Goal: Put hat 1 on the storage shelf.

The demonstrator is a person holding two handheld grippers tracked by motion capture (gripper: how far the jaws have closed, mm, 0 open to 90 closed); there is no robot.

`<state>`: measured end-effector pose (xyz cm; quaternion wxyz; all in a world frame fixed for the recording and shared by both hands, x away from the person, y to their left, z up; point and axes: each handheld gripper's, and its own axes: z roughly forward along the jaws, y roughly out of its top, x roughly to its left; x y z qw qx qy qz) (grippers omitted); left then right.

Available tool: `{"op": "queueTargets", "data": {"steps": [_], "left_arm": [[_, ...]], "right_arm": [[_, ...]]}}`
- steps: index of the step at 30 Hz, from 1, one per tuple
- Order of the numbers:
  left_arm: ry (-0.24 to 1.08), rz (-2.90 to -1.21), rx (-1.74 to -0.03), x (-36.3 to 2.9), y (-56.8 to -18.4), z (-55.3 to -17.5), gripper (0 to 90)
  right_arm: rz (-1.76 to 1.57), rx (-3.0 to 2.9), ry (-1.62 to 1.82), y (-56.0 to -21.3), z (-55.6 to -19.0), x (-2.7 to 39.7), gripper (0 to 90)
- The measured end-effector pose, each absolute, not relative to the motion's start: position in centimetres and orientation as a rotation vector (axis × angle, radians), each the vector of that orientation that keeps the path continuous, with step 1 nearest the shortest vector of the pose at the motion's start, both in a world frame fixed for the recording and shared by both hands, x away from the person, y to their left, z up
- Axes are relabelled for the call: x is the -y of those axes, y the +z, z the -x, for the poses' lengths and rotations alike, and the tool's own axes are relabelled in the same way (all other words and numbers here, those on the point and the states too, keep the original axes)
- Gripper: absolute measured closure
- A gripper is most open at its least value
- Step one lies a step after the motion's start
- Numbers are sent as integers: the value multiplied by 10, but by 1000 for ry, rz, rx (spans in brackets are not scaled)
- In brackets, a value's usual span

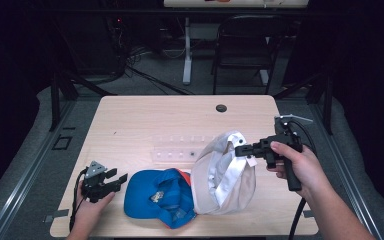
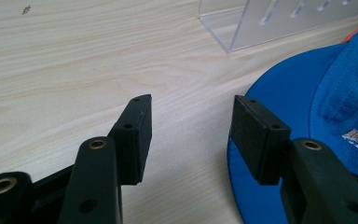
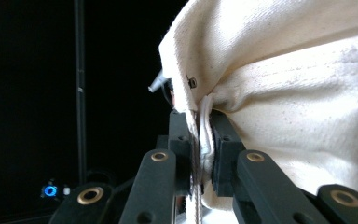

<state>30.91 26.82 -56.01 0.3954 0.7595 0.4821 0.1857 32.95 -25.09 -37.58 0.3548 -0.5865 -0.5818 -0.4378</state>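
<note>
Far left of the high view: left claw (image 1: pixel 116 180) parked low on the light wood counter (image 1: pixel 145 117), jaws spread wide, nothing between them. Same story in the left gripper view, with the left claw's pads (image 2: pixel 137 135) apart over bare wood and the brim of the blue cap (image 2: pixel 279 121) just beside the right-hand jaw, maybe touching, hard to tell.

Next over, blue cap (image 1: pixel 157 197) lying upside down on the counter's near edge, some orange at the crown side, a tag or label inside. Clear acrylic rack (image 1: pixel 177 150) just behind it, lying flat on the wood, also visible at the top of the left gripper view (image 2: pixel 279 23).

Then the cream cap (image 1: pixel 222 175), hanging open side up, lower edge resting against the blue cap and looking like it touches the counter. Pinched at its rim by the right claw (image 1: pixel 241 150), held level in a hand (image 1: pixel 300 167) coming in from the right. Right gripper view: right claw (image 3: pixel 201 149) clamped tight on the cream fabric's seam edge (image 3: pixel 284 107), cloth bunched above and to the right of the jaws.
</note>
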Motion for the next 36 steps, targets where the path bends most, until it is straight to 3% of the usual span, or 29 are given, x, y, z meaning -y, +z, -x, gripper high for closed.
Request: {"op": "queueTargets", "data": {"steps": [16,36], "left_arm": [[470,-1925,-1218,-267,-560,-309,490],[467,-1926,-1212,-268,-559,-310,491]], "right_arm": [[1545,1423,-1267,-354,-344,251,816],[1498,1529,-1258,-317,-382,192,816]]}}
